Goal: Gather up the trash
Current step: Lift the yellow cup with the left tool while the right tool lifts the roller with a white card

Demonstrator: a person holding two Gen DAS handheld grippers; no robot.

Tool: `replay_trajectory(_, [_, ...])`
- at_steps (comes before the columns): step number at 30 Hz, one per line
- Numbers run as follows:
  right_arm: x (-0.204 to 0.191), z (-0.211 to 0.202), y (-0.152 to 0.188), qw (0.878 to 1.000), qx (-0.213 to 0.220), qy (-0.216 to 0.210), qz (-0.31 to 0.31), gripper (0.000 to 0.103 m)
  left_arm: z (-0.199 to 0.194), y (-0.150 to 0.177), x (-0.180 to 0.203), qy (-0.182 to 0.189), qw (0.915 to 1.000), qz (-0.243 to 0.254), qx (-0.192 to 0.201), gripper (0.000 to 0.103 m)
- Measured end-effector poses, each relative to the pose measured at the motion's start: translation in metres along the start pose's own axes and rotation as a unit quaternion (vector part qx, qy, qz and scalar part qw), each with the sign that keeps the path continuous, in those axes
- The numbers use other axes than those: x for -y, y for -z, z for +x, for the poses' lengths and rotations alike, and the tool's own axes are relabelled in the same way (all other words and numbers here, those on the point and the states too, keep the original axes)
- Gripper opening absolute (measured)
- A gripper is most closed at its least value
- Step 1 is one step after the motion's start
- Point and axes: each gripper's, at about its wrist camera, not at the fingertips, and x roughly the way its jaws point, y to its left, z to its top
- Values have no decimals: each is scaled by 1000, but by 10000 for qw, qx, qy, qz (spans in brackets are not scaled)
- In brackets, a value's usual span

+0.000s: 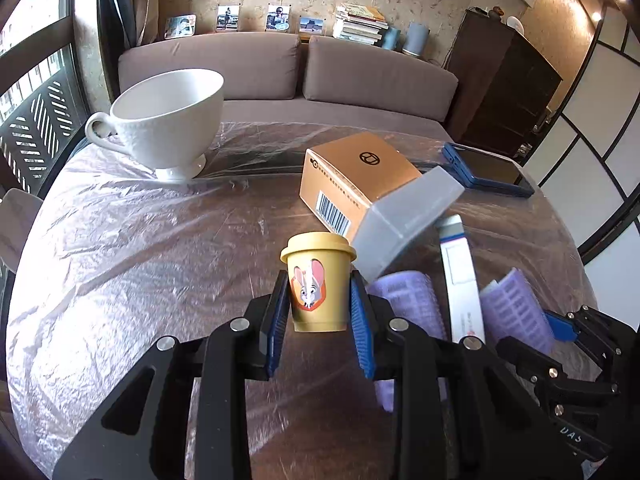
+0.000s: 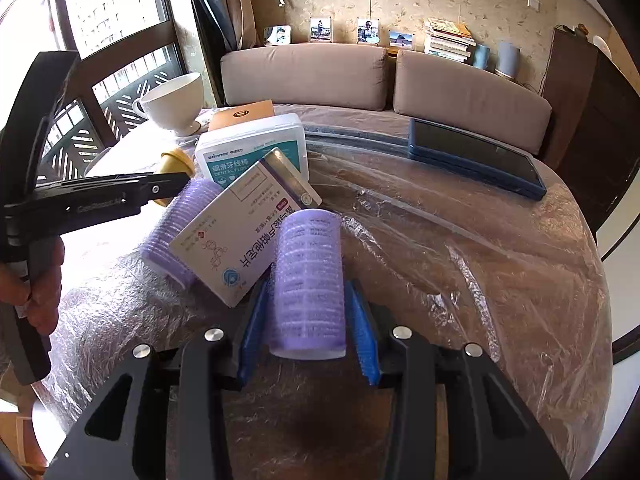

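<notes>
Left to right on the film-covered worktop point(image 1: 120, 240): a white footed cup point(image 1: 168, 120) stands upright at the far left, its inside hidden from both cameras. Right of centre an orange carton point(image 1: 352, 176) lies on its side, with a translucent floss box point(image 1: 404, 220) leaning on it. A white medicine box point(image 2: 240, 236) rests tilted across a purple hair roller point(image 2: 176, 232); a dark blue tablet point(image 2: 476, 160) lies flat at the far right edge.

Your left tool point(image 1: 320, 312) is closed on a small yellow lidded cup point(image 1: 318, 280) bearing a rabbit picture; both blue pads press its sides, and it stays upright, lid on, contents unseen. Your right tool point(image 2: 308, 320) is closed on a second purple roller point(image 2: 310, 280), gripped across its barrel, its far end touching the medicine box.
</notes>
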Motion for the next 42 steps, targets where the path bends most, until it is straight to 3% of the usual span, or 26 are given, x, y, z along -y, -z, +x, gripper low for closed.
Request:
replay_trajectory(9, [-6, -9, 10, 10000, 18, 57, 75, 36, -19, 21, -4, 28, 9999, -125, -44, 31])
replay_trajectory(11, [-13, -9, 11, 9986, 116, 513, -91, 59, -22, 25, -3, 14, 9999, -137, -50, 31])
replay_trajectory(15, [-16, -1, 7, 9983, 98, 545, -160, 59, -24, 29, -8, 24, 9998, -206, -62, 31])
replay_trajectory(16, [-19, 7, 3, 9955, 69, 863, -384, 59, -25, 29, -10, 33, 9997, -234, -63, 31])
replay_trajectory(18, [-20, 12, 0, 9937, 35, 996, -512, 59, -28, 31, -11, 58, 9996, -279, -48, 31])
replay_trajectory(22, [-15, 18, -5, 9932, -12, 996, -594, 71, -32, 33, -18, 63, 9995, -324, -31, 31])
replay_trajectory(24, [-9, 23, -8, 9959, -107, 754, -496, 71, -33, 34, -20, 66, 9993, -367, -20, 31])
replay_trajectory(26, [-3, 24, -9, 9988, -149, 404, -249, 52, -34, 35, -23, 71, 9991, -421, -6, 31])
replay_trajectory(29, [-2, 24, -10, 9992, -151, 327, -166, 42, -37, 35, -25, 59, 9989, -457, 15, 31])
replay_trajectory(42, [-9, -1, 8, 9997, -66, 180, 164, 42, -42, 43, -20, 150, 9988, -469, 0, 31])
